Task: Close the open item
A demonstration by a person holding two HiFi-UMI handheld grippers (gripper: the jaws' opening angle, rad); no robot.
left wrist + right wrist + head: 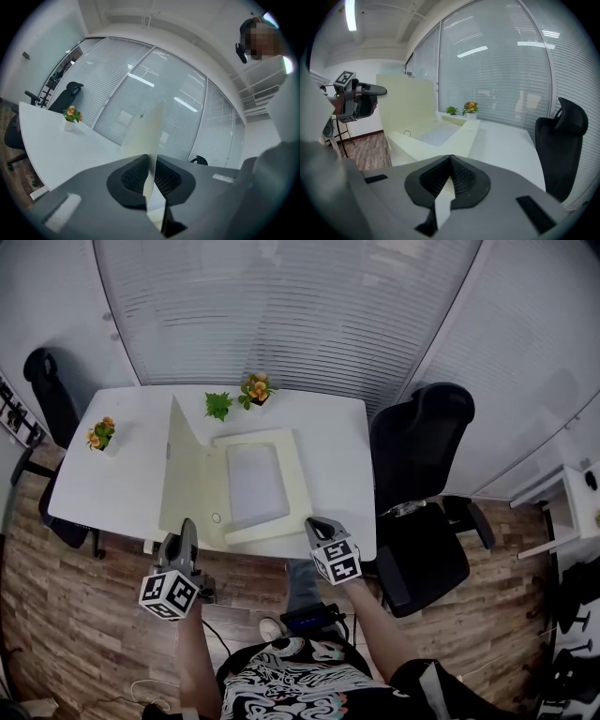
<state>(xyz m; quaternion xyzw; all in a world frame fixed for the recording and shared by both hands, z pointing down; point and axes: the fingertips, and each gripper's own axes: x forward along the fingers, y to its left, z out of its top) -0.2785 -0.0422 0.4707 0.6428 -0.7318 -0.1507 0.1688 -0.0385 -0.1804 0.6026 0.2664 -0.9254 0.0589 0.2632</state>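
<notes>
An open cream box (281, 442) lies on the white table (112, 493), and its lid (192, 474) stands up on the left side. My left gripper (188, 524) is at the lid's front edge. In the left gripper view the lid (147, 131) runs edge-on between the jaws of that gripper (151, 157), which are closed against it. My right gripper (312, 521) hovers by the box's front right corner. It is shut and empty (450, 156), with the box wall (459, 140) ahead of it. The lid (405, 103) and left gripper (384, 89) show at the left.
Three small potted plants stand on the table: two at the back (256, 388) (218, 405) and one at the left (100, 432). A black office chair (422, 493) is close to the table's right side, another chair (52, 395) is at the far left. Wooden floor lies below me.
</notes>
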